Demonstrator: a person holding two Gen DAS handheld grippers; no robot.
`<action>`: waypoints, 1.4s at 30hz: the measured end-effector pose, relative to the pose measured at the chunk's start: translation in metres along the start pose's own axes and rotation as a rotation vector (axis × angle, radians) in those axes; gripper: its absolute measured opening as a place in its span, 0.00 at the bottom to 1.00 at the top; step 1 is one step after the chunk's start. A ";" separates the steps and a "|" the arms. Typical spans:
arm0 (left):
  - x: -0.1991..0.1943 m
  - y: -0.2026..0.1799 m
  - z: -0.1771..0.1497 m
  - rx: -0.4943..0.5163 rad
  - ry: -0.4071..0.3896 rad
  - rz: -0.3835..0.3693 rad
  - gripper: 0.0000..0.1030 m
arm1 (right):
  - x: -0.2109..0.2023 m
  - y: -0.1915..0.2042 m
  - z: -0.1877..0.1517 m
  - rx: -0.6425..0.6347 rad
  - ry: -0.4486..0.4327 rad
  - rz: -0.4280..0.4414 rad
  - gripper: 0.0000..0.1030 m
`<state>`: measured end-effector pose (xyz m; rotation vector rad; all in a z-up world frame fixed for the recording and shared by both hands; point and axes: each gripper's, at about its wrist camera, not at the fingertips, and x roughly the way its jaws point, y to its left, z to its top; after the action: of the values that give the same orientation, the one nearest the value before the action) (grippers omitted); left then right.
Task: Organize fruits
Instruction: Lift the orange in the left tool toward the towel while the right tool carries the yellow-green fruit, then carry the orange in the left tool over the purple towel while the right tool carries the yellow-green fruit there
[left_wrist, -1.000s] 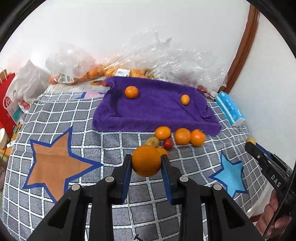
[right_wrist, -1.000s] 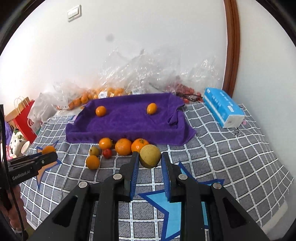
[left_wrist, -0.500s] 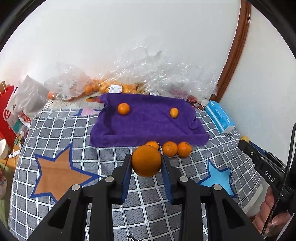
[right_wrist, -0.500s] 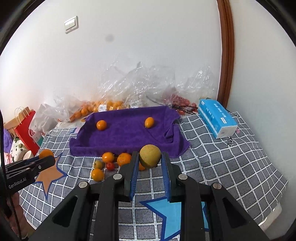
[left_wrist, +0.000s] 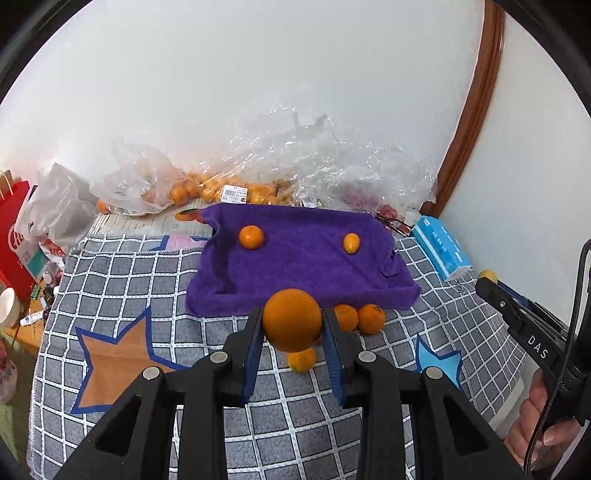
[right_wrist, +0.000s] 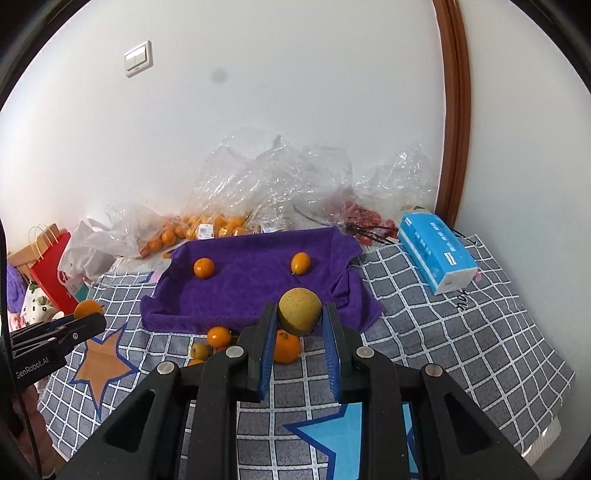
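Currently left gripper (left_wrist: 291, 325) clamped on big orange (left_wrist: 291, 319), right gripper (right_wrist: 299, 317) clamped on yellow-green fruit (right_wrist: 299, 311), both held above checked cloth. Purple towel (left_wrist: 303, 266) lies straight ahead of both. Right one sits nearer towel's front-right corner; left nearer front edge, mid.

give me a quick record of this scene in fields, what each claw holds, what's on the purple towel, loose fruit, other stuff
left claw: shut on a large orange
right claw: shut on a yellow-green fruit
purple towel: spread on the checked cloth, holding a round orange and a small oval orange fruit
loose fruit: small oranges on the checked cloth at the towel's near edge
behind towel: clear plastic bags of fruit
right of towel: blue tissue pack
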<state>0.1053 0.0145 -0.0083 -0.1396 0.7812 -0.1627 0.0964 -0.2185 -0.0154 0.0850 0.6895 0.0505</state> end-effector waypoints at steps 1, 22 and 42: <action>0.000 0.001 0.001 -0.001 0.000 0.000 0.29 | 0.001 0.001 0.001 -0.001 0.000 0.001 0.23; 0.011 0.017 0.021 -0.030 -0.006 0.000 0.29 | 0.021 0.008 0.017 -0.010 0.012 0.004 0.23; 0.025 0.024 0.034 -0.019 -0.001 -0.007 0.29 | 0.040 0.010 0.024 -0.010 0.026 -0.002 0.23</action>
<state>0.1488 0.0358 -0.0060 -0.1608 0.7819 -0.1621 0.1426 -0.2072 -0.0217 0.0744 0.7157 0.0535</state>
